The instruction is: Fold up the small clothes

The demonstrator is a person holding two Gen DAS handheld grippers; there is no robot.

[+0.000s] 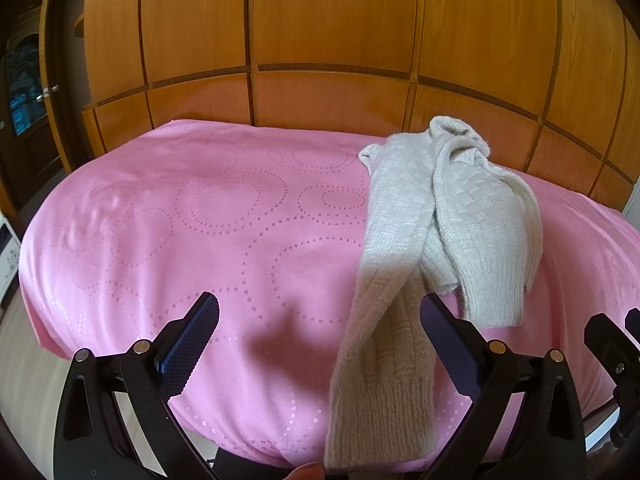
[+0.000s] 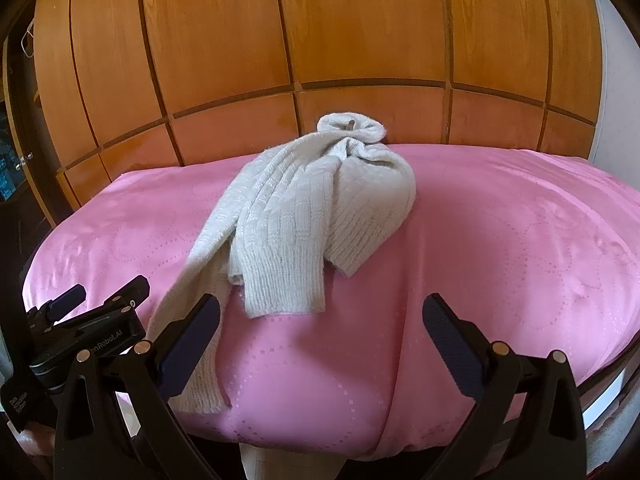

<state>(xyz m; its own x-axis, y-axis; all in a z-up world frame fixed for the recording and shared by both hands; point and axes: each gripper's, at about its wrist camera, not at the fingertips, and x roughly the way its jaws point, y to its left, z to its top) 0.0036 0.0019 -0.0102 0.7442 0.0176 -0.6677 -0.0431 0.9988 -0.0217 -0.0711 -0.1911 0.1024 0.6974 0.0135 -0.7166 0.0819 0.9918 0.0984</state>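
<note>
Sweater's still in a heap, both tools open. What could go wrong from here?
1. The sweater is bunched, sleeves crossed over the body; a pinch may catch several layers.
2. One end hangs over the bed edge, so a tug might slide it off.
3. The left tool and right tool sit close; they could collide.

A pink bedspread (image 1: 200, 220) (patterned with dotted circles) covers the bed. Behind it stands a wooden wardrobe (image 1: 328, 32), and a dark door (image 1: 28, 120) sits at far left.

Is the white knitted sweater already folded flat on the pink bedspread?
No. The sweater lies bunched and twisted on the bedspread, one part trailing over the near edge.
</note>
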